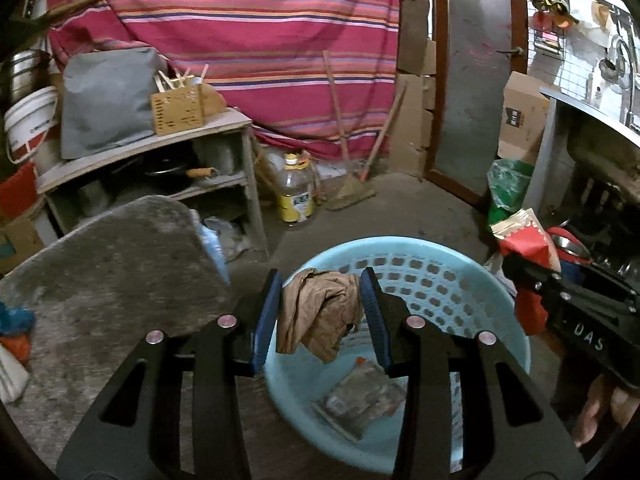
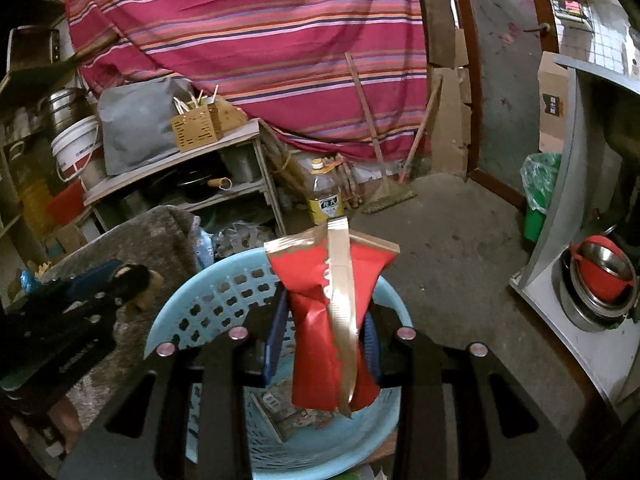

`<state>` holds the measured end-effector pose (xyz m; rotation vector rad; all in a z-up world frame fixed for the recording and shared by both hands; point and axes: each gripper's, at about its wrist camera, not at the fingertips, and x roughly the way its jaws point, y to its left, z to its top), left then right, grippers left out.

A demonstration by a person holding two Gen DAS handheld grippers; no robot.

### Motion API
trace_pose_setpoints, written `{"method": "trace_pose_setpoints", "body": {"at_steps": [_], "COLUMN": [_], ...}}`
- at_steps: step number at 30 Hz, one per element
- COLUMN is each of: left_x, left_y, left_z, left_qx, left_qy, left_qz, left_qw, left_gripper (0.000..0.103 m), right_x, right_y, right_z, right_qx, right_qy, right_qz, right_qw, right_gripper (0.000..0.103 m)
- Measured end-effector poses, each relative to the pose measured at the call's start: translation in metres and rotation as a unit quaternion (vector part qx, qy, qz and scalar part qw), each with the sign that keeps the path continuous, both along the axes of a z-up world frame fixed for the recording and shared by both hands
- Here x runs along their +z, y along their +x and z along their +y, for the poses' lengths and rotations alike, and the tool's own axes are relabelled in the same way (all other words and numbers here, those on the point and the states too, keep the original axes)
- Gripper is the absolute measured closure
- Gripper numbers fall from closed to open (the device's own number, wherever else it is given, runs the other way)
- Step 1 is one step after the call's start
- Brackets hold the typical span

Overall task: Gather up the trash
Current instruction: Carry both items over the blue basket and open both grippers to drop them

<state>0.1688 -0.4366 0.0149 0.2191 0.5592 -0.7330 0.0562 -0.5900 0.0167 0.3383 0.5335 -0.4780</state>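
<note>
A light blue perforated basket (image 1: pixel 436 276) stands on the floor with a flat wrapper (image 1: pixel 360 400) inside. My left gripper (image 1: pixel 322 314) is over the basket with crumpled brown paper (image 1: pixel 320 316) between its blue pads; the pads touch its sides, jaws fairly wide. My right gripper (image 2: pixel 324 340) is shut on a red and gold snack packet (image 2: pixel 332 312) and holds it upright over the basket (image 2: pixel 208 300). The right gripper also shows at the right edge of the left wrist view (image 1: pixel 576 304), with the packet (image 1: pixel 524 240).
A grey rug-covered surface (image 1: pixel 108 272) lies left of the basket. A shelf unit (image 1: pixel 160 168), a plastic bottle (image 1: pixel 296 192), brooms (image 1: pixel 352 184) and a striped cloth (image 1: pixel 248 40) stand behind. A green bag (image 1: pixel 508 188), a counter (image 2: pixel 568 240) and bowls (image 2: pixel 600 276) are to the right.
</note>
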Motion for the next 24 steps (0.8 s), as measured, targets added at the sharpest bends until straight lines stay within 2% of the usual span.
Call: {"method": "trace_pose_setpoints", "body": {"at_steps": [4,6,9,15,18,21,22,23,24], "left_x": [-0.001,0.001,0.006,0.023,0.031,0.036,0.037,0.039,0.04], "left_y": [0.002,0.003,0.006,0.009,0.012,0.021,0.023,0.025,0.028], "left_z": [-0.005,-0.003,0.005,0.046,0.077,0.116,0.127,0.137,0.155], "left_qx": [-0.004,-0.002,0.006,0.047,0.071,0.096,0.104,0.111,0.123], "left_qy": [-0.004,-0.008,-0.014,-0.011,-0.011,-0.009,-0.007,-0.006,-0.002], "left_qz": [0.006,0.008,0.009,-0.023,-0.035,-0.038,-0.04,-0.042,-0.046], "left_qw": [1.0,0.9999,0.9998,0.9986,0.9968,0.9946,0.9937,0.9929,0.9913], "left_gripper": [0.057,0.046,0.038,0.011,0.008,0.006,0.006,0.006,0.006], "right_x": [-0.004,-0.005,-0.006,-0.006,-0.008,-0.009,-0.009,-0.009,-0.008], "right_y": [0.0,0.0,0.003,0.025,0.037,0.047,0.05,0.051,0.053], "right_z": [-0.007,-0.008,-0.006,0.01,0.022,0.031,0.033,0.035,0.036], "right_qx": [-0.006,-0.007,-0.002,0.017,0.025,0.021,0.017,0.01,0.005], "right_qy": [0.008,0.009,0.007,0.011,0.007,0.004,0.009,0.012,0.014], "right_qz": [-0.001,0.0,0.001,0.006,0.016,0.027,0.029,0.03,0.031], "right_qw": [1.0,1.0,1.0,1.0,1.0,0.999,0.999,0.999,0.999], "right_gripper": [0.069,0.069,0.069,0.068,0.066,0.06,0.053,0.04,0.035]}}
